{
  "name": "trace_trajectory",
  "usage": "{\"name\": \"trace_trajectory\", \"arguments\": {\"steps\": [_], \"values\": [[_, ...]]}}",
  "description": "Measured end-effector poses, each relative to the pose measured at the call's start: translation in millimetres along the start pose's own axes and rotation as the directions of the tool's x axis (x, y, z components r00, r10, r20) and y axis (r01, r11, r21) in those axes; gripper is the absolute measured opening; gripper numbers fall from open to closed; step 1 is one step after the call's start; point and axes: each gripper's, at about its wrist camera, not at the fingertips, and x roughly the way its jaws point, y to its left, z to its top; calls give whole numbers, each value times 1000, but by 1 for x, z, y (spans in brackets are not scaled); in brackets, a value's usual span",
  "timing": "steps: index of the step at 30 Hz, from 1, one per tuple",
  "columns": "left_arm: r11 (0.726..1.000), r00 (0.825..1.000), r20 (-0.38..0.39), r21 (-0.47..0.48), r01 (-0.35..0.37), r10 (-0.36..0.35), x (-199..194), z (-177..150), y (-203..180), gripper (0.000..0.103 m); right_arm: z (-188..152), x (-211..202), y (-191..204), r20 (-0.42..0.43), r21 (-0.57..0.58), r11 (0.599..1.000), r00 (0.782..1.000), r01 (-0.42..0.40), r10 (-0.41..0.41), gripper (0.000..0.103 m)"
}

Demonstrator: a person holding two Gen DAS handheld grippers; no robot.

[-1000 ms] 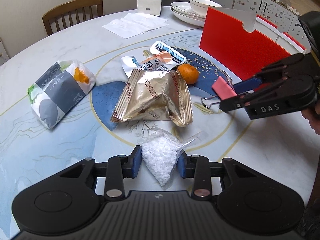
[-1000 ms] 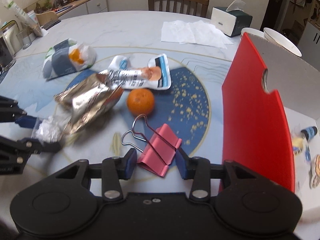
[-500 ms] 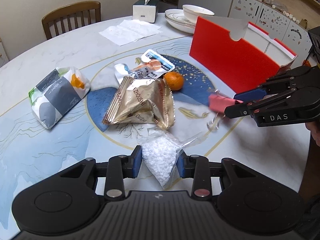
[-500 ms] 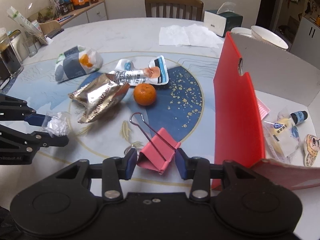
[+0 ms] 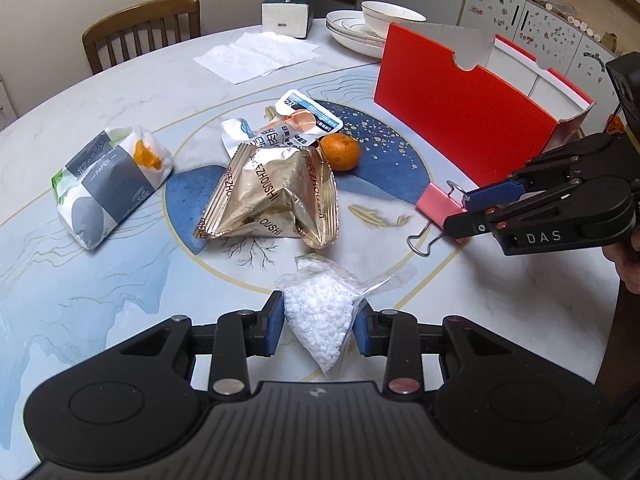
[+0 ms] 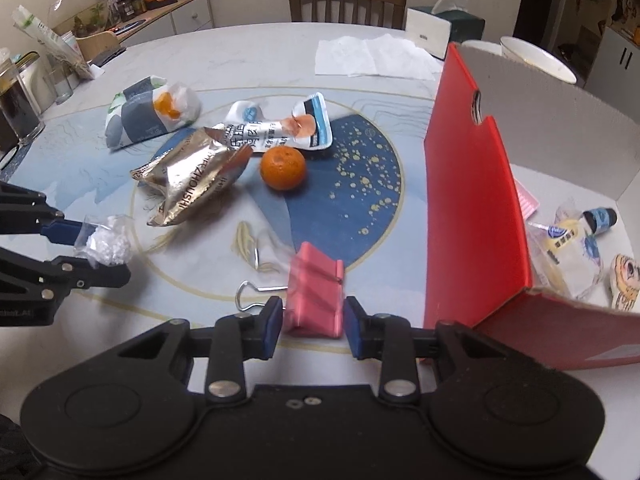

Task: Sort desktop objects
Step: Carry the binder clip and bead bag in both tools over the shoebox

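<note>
Gripping both loads above the marble table [image 5: 120, 300].
Left gripper [image 5: 319, 322] pinches a crinkly clear bag [image 5: 324, 312] of white pellets; right gripper [image 6: 311, 322] clamps a pink binder clip [image 6: 314, 296], wire loops protruding, beside the red box [image 6: 472, 208].
</note>
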Motion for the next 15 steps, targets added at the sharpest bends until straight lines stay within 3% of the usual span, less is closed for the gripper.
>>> {"name": "trace_trajectory", "arguments": {"steps": [12, 15], "values": [[1000, 1000, -7, 0, -3, 3, 1, 0, 0, 34, 10, 17, 3, 14, 11, 1000, 1000, 15, -15, 39], [1000, 1000, -5, -1, -1, 1, 2, 0, 0, 34, 11, 17, 3, 17, 7, 1000, 1000, 14, -14, 34]]}}
